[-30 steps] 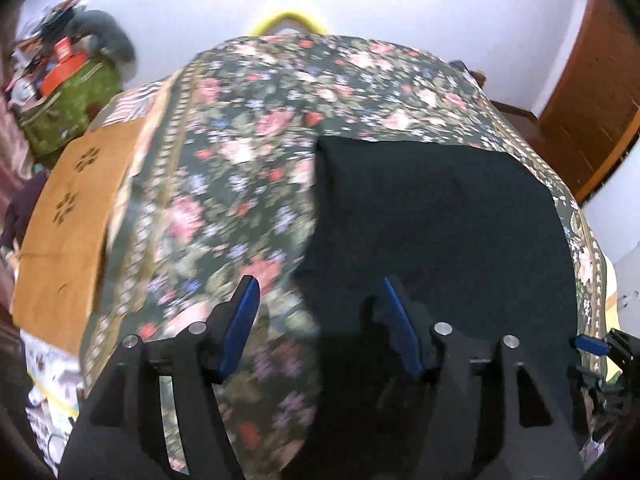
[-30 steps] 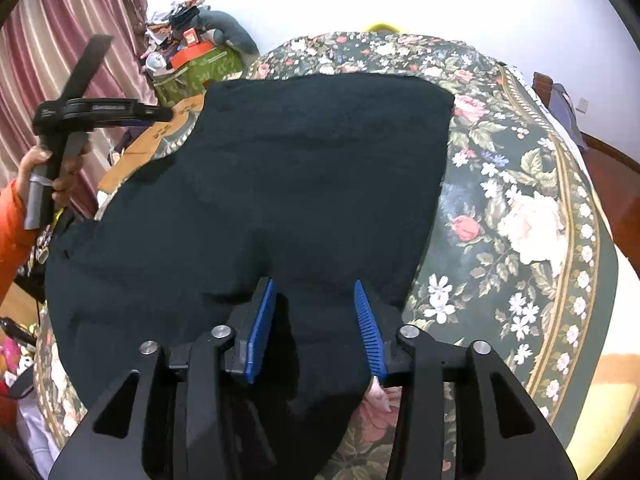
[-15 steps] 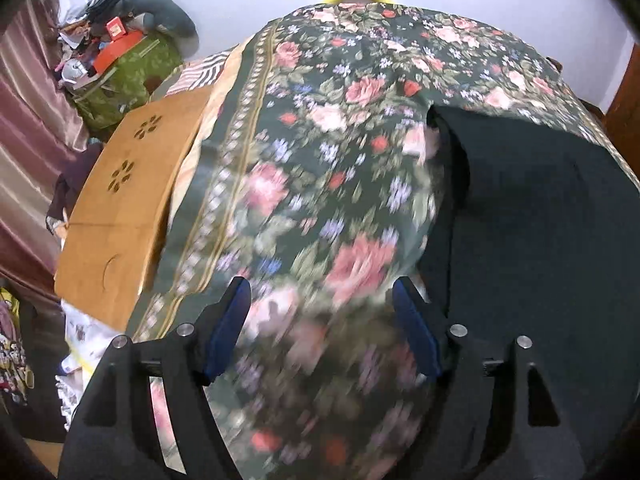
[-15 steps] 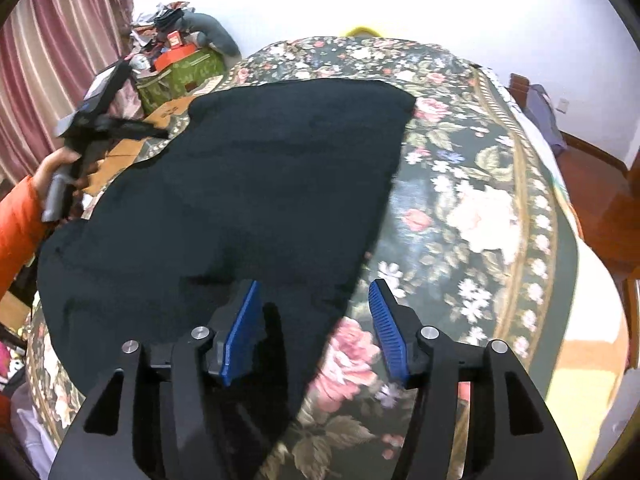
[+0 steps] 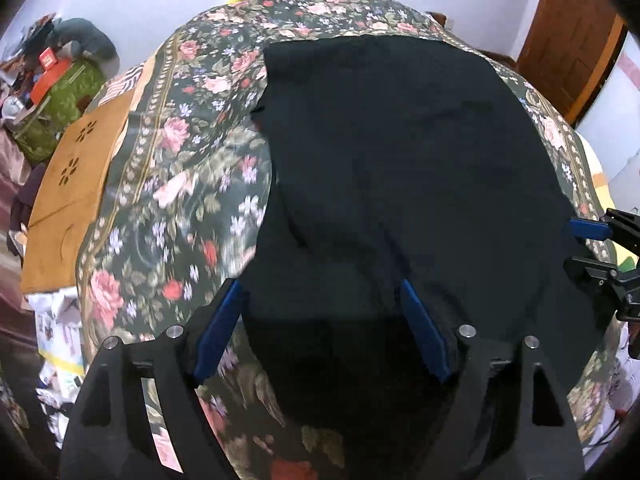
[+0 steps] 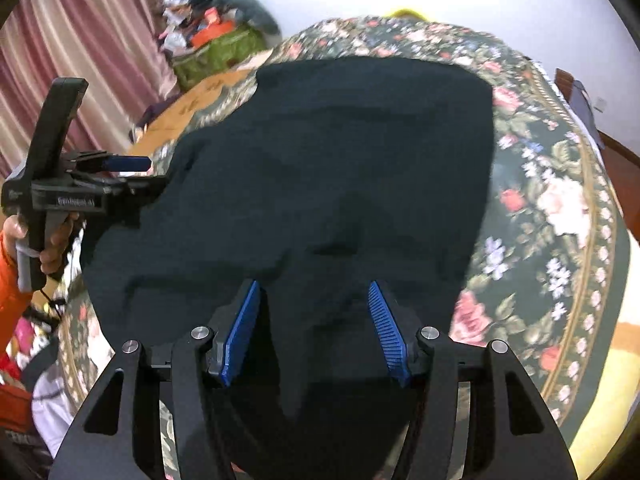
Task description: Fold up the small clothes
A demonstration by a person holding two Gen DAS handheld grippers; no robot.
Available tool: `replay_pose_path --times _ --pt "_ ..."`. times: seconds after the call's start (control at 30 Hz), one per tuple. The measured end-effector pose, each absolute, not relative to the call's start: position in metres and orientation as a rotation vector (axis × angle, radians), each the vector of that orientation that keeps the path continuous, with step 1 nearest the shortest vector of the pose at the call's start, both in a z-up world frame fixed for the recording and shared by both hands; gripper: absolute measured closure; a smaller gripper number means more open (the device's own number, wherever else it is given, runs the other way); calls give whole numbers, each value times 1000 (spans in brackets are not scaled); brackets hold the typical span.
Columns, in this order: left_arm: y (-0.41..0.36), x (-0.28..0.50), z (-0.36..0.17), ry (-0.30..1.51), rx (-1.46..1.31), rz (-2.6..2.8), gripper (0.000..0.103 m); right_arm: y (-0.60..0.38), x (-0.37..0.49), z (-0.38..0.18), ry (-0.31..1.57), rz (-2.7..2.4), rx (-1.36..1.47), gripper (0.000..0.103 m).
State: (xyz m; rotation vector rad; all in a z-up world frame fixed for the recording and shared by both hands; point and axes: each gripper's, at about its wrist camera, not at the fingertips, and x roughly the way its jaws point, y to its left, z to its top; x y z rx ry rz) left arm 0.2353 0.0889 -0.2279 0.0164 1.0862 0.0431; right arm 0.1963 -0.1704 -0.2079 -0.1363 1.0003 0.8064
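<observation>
A black garment (image 5: 400, 152) lies spread on a floral bedspread (image 5: 180, 208); it also shows in the right wrist view (image 6: 340, 168). My left gripper (image 5: 320, 328) is open, its blue pads astride the garment's near left edge. My right gripper (image 6: 314, 332) is open over the garment's near edge, with a fold of cloth between its pads. The left gripper also shows in the right wrist view (image 6: 132, 176), at the garment's left edge. The right gripper's pad shows at the far right of the left wrist view (image 5: 588, 230).
A brown cardboard sheet (image 5: 76, 176) lies along the bed's left side. A green bag with clutter (image 6: 216, 48) stands by pink curtains (image 6: 80, 40). A wooden door (image 5: 568, 40) is at the right. The bedspread (image 6: 552, 208) is bare to the garment's right.
The left gripper has swung back right from the bare bedspread onto the garment's left edge. The right gripper has moved left, back over the garment's near edge. Both stay open.
</observation>
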Motion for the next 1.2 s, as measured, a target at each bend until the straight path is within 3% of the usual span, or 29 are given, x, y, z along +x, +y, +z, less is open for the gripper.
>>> replay_pose_path --times 0.07,0.7,0.97,1.1,1.2 --pt "97 225 -228 1074 5 80 11 -180 196 -211 1009 806 -103 46" --pt "128 146 -190 1019 -143 149 12 -247 167 -194 1013 669 -101 45" --pt "102 157 -218 1090 -201 62 12 -238 164 -218 1070 698 -27 45" --pt "99 168 -234 1106 -257 29 22 -237 167 -224 1084 717 31 45" --pt "98 172 -233 1079 -273 16 33 -234 166 -224 1081 741 33 54"
